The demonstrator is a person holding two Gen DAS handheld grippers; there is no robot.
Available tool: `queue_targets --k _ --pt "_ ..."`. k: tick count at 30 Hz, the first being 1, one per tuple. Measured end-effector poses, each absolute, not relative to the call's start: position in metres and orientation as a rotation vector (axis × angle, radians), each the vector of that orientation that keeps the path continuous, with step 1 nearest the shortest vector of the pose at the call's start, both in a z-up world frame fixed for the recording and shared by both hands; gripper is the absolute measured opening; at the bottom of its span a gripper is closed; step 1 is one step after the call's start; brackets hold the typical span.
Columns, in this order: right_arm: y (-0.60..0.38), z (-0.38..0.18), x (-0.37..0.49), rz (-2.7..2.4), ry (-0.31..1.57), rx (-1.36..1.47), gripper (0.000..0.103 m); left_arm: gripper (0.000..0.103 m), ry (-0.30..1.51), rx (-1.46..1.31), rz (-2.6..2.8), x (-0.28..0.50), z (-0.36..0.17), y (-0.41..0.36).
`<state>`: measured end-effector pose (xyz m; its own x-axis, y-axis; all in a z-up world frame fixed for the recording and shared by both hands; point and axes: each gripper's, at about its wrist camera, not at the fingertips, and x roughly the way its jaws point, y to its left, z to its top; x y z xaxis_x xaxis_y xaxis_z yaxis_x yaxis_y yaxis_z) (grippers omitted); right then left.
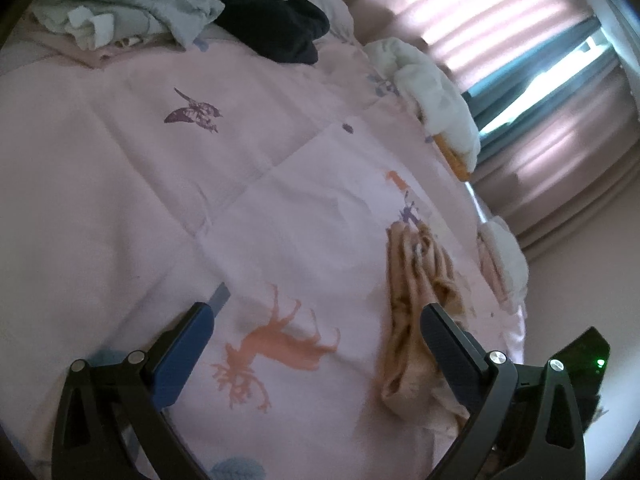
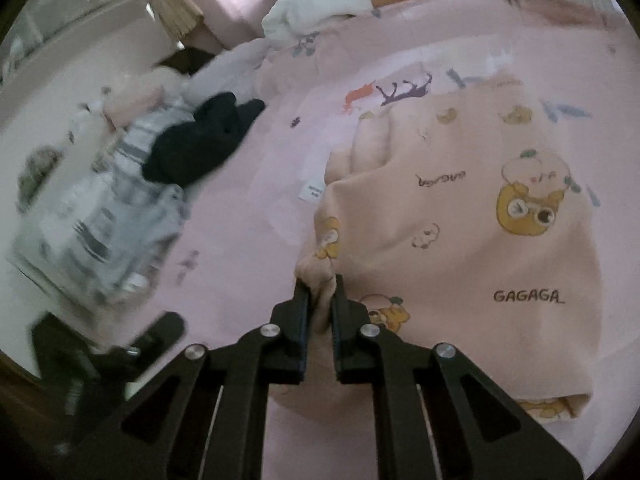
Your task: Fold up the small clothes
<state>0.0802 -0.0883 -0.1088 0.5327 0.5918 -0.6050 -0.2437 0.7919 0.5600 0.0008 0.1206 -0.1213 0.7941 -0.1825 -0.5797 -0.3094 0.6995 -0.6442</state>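
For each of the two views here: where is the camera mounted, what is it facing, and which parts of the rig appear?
Left wrist: on the left gripper, fingers spread, facing the pink bedspread toward the curtains.
Right wrist: on the right gripper, fingers pinching the peach bear-print garment.
Shared: bedspread, that garment, the black clothing.

I count one peach bear-print cotton garment (image 2: 460, 220), one crumpled black garment (image 2: 204, 144) at ten o'clock, two grippers.

Soft matt cloth garment (image 2: 460, 240), pink cotton bedspread (image 2: 248, 240)
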Motion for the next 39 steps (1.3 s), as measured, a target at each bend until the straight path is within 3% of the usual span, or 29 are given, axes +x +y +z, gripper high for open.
queue_targets --k 8,11,22,31,39 --pt "-0.088 -0.098 0.06 0.618 0.877 0.477 0.007 0.102 0.664 -0.838 0.058 0.0 -0.124 0.127" --pt "-0.08 -0.096 0.058 0.531 0.872 0.335 0.006 0.102 0.665 -0.832 0.063 0.0 -0.124 0.127" --pt "-0.097 -0.112 0.06 0.685 0.92 0.586 0.006 0.102 0.663 -0.84 0.057 -0.001 -0.124 0.128" --pt "-0.089 -0.104 0.035 0.737 0.93 0.512 0.006 0.102 0.663 -0.85 0.059 0.003 -0.125 0.127" --pt "-0.06 -0.12 0.028 0.634 1.016 0.195 0.01 0.102 0.67 -0.813 0.075 0.004 -0.124 0.124"
